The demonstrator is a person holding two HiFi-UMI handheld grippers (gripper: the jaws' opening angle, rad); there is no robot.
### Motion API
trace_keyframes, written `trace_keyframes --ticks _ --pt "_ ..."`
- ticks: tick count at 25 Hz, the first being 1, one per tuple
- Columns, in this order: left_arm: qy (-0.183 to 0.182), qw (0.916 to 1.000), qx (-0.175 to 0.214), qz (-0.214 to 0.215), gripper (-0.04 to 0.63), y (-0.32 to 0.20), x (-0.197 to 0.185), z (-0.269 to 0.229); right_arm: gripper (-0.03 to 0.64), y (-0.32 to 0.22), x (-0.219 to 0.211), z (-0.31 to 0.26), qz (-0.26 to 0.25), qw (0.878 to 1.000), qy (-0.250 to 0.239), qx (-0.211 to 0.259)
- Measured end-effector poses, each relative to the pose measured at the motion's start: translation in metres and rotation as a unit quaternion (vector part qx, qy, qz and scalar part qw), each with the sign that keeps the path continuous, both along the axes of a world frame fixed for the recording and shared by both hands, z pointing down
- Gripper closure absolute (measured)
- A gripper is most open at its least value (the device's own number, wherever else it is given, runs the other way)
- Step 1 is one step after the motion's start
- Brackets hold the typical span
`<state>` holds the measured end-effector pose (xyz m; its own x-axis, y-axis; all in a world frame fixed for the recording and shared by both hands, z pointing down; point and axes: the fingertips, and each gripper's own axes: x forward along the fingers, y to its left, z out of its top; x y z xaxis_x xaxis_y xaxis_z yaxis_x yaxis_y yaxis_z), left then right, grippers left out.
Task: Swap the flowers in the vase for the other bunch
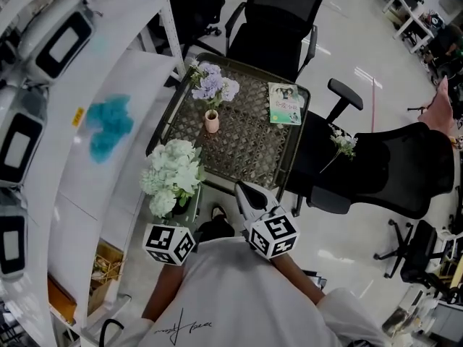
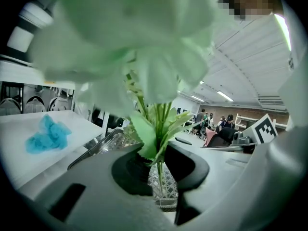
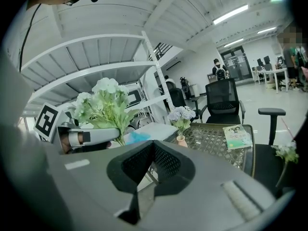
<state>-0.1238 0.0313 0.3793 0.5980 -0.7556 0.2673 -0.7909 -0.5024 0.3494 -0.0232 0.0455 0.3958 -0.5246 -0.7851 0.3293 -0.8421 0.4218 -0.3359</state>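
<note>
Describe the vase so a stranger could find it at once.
Find the lattice-topped table beside the black office chairs. Near its left side stands the small pink vase, holding lilac flowers. It is the only upright thing there; the booklet lies flat.

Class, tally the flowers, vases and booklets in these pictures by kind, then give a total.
Flower bunches: 3 (purple bunch, white-green bunch, small white sprig)
Vase: 1
Booklet: 1
Total: 5
</note>
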Motion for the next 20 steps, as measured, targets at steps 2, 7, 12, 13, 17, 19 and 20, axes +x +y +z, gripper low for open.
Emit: trace_keyframes --ticks 2,7,12,13,17,19,20 --pt "0.004 1.0000 0.000 0.002 0.525 -0.006 -0.006 0.001 0.611 -0.005 -0.006 0.000 0.001 1.000 0.003 0.001" --pt "0.021 0.9998 -0.004 -0.008 0.525 -0.014 -0.019 0.003 0.611 -0.008 -0.016 0.002 -0.005 1.000 0.017 -0.003" --pt "0.021 0.9997 -0.002 -0.012 0.525 -0.016 -0.030 0.008 0.611 -0.013 -0.023 0.002 -0.006 1.000 0.025 0.000" --pt "0.021 0.9997 -0.003 -0.015 0.526 -0.017 -0.033 0.009 0.611 -0.014 -0.026 0.002 -0.006 1.000 0.025 0.000" --pt "0.021 0.9995 -0.006 -0.021 0.525 -0.017 -0.039 0.012 0.610 -0.018 -0.032 0.003 -0.010 1.000 0.026 0.002" --pt "0.020 0.9995 -0.005 -0.022 0.525 -0.018 -0.040 0.012 0.609 -0.021 -0.034 0.004 -0.013 1.000 0.026 0.004" --pt "0.018 0.9995 -0.004 -0.026 0.525 -0.019 -0.042 0.012 0.610 -0.023 -0.035 0.005 -0.014 1.000 0.024 0.006"
